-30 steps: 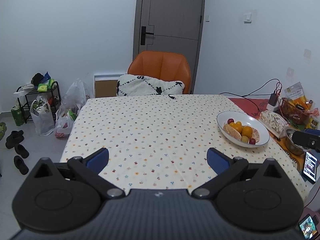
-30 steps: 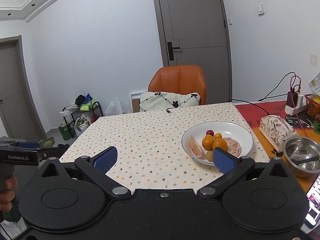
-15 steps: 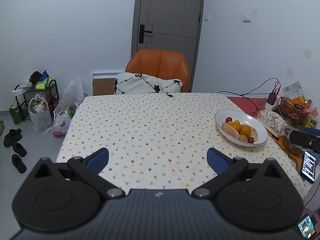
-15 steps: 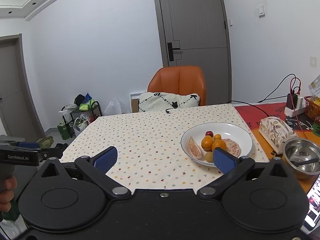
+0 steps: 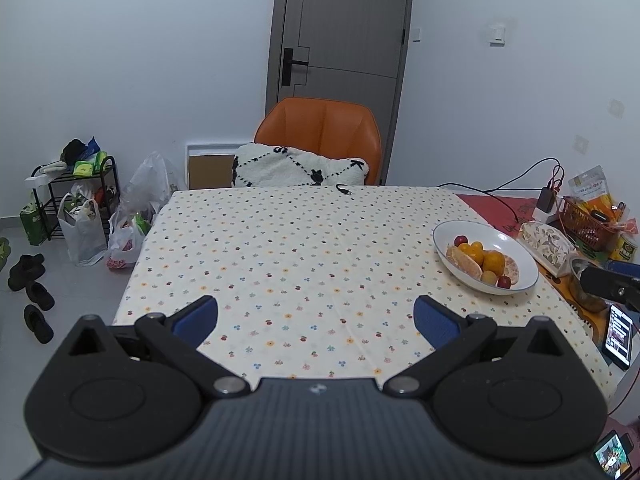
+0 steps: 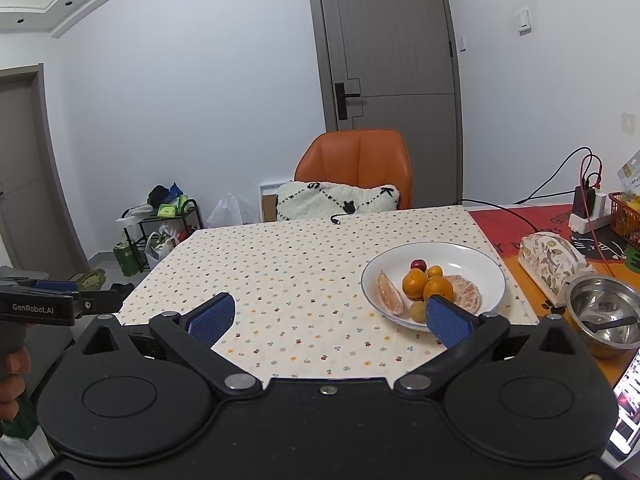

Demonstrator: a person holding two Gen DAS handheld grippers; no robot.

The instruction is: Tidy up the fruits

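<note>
A white plate (image 5: 516, 246) (image 6: 472, 258) stands on the right side of the dotted tablecloth (image 5: 300, 248). It holds oranges (image 6: 424, 284), peeled citrus pieces (image 6: 390, 300), a red fruit (image 6: 418, 265) and a small yellow-green fruit (image 6: 418, 312). My left gripper (image 5: 316, 322) hovers open over the table's near edge, well left of the plate, nothing between its fingers. My right gripper (image 6: 330, 320) is open too, its right pad (image 6: 446, 322) in front of the plate's near rim. The left gripper (image 6: 60, 306) also shows at the left edge of the right wrist view, held by a hand.
A steel bowl (image 6: 604, 316) with a utensil and a patterned pouch (image 6: 554, 262) sit right of the plate. A phone (image 5: 619, 336) lies at the table's right edge. An orange chair (image 5: 320, 132) with a cushion stands behind the table. Bags and a rack (image 5: 80, 208) are on the floor at left.
Both grippers have drawn back and risen slightly from the table; the plate looks a little smaller and farther. Both stay open and empty.
</note>
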